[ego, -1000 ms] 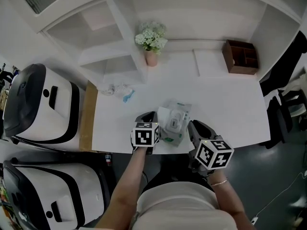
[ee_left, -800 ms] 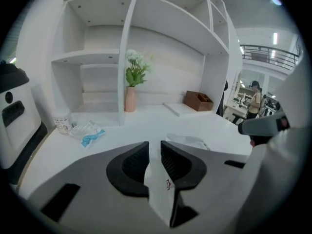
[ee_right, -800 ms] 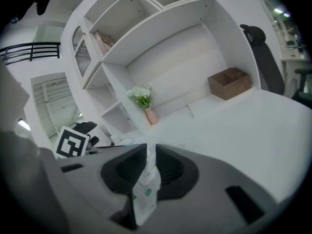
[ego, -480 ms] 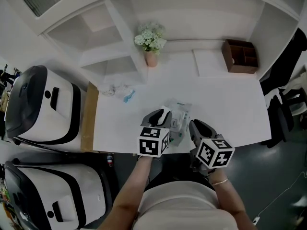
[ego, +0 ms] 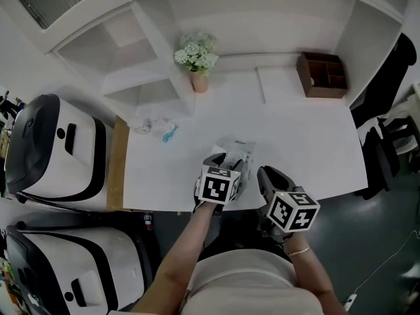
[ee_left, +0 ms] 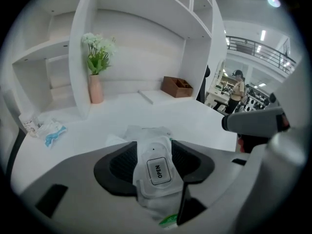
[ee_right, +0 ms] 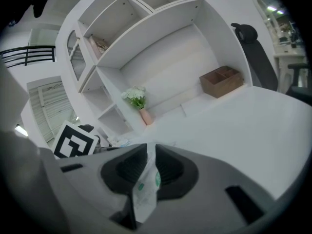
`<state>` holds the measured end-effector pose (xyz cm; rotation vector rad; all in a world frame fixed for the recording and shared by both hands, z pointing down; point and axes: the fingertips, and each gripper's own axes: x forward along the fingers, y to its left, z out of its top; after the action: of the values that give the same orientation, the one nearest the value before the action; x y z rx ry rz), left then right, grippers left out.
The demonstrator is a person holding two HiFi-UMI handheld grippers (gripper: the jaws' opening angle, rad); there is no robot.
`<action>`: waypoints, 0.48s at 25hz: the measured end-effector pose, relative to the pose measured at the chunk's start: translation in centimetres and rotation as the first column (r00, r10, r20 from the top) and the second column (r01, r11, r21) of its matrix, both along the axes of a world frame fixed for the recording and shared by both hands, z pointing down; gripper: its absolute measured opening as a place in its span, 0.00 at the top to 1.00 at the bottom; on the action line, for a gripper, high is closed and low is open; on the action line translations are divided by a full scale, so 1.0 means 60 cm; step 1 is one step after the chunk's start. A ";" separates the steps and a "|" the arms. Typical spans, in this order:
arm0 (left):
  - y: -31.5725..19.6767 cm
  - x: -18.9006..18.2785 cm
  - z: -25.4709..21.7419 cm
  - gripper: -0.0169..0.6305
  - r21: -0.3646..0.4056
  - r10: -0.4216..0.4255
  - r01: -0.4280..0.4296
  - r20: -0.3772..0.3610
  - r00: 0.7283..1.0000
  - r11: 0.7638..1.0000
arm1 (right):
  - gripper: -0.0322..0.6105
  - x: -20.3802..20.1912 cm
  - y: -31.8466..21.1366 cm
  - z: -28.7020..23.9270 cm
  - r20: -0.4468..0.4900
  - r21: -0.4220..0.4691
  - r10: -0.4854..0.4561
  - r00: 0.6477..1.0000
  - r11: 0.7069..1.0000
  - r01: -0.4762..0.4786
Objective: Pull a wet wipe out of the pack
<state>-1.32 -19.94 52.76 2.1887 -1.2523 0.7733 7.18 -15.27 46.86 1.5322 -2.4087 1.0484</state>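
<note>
The left gripper (ee_left: 155, 164) has just been opening; its ribbed black jaws stand released on either side of the lid, not pressing it. The right gripper (ee_right: 146, 162) is clenched on the crinkled film edge of the pack. The smooth white table (ego: 308, 143) bears the soft white pack (ego: 240, 148) near its front edge. The rounded plastic lid (ee_left: 157, 169) has a label reading "OPEN".

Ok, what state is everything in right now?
Wet wipe pack: lying on the table, lid flap down.
Left gripper: open, jaws have just been opening, astride the lid flap.
Right gripper: shut on the pack's edge.
Flower vase: upright.
Wooden box: upright, open-topped.
</note>
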 end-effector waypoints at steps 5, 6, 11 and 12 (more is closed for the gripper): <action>0.001 0.001 0.012 0.72 -0.037 -0.018 0.018 -0.007 1.000 0.999 | 0.86 0.009 0.001 0.000 0.006 -0.001 0.006 1.000 1.000 -0.006; 0.003 0.002 0.010 0.74 -0.033 -0.020 0.020 -0.013 1.000 0.999 | 0.86 0.009 0.002 0.000 0.006 -0.001 0.005 1.000 1.000 -0.005; 0.019 0.000 -0.004 0.84 0.007 -0.028 0.028 -0.016 0.999 1.000 | 0.86 0.007 0.002 0.000 0.010 -0.001 -0.008 1.000 1.000 0.008; 0.023 -0.002 -0.006 0.86 0.012 -0.033 0.034 -0.020 0.999 0.999 | 0.86 0.005 0.002 0.000 0.011 -0.001 -0.011 1.000 1.000 0.011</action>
<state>-1.44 -18.56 52.42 2.1745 -1.2842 0.7311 7.50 -15.14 46.87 1.5148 -2.4207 1.0589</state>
